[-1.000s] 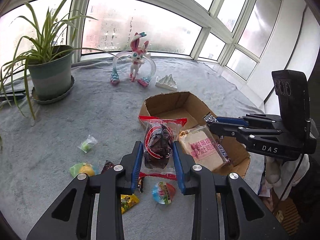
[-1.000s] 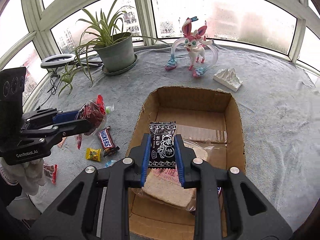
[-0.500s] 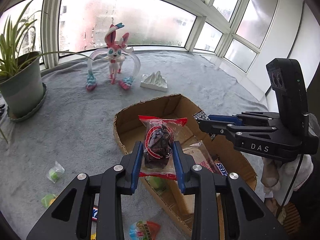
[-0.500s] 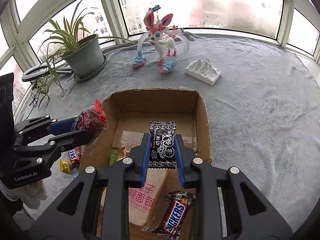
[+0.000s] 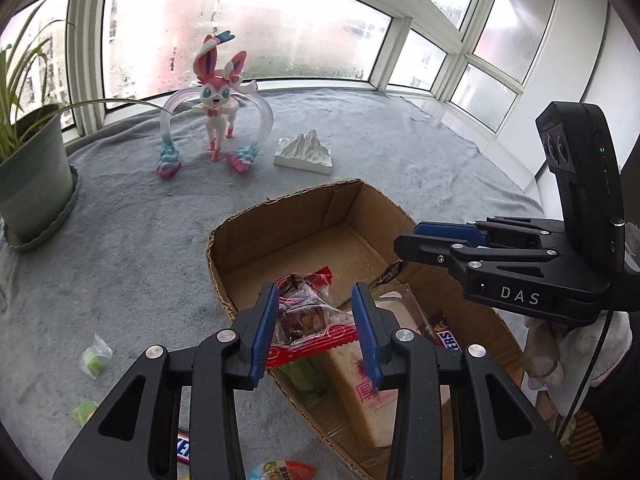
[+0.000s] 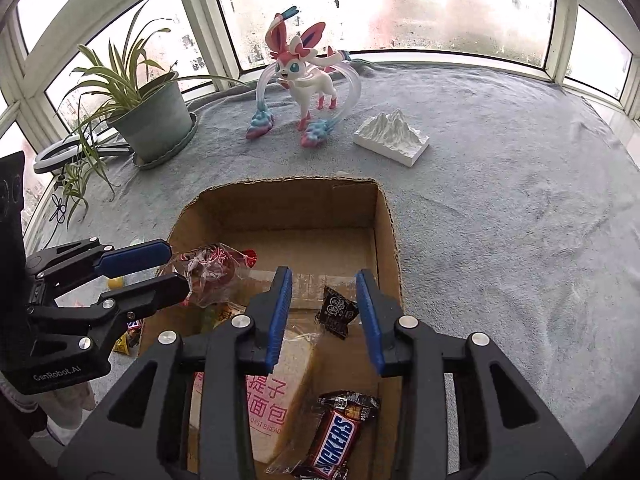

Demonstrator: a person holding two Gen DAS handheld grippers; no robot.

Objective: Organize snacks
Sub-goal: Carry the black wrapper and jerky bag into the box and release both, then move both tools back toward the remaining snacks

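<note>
Both grippers, left (image 5: pixel 316 330) and right (image 6: pixel 324 316), had just been opening over the cardboard box (image 6: pixel 386 216); red-wrapped cake (image 5: pixel 304 320) and black packet (image 6: pixel 335 312) sat loose between parted jaws. Release step underway; next, withdrawal toward loose snacks at near left.

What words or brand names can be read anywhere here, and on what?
"DAS": right gripper.
"GenRobot.AI": left gripper.
"SNICKERS": candy bar in the box.
"TOAST BREAD", partly cut off, under pink Chinese characters: bread pack.
Small black packet: print too small to read.
</note>
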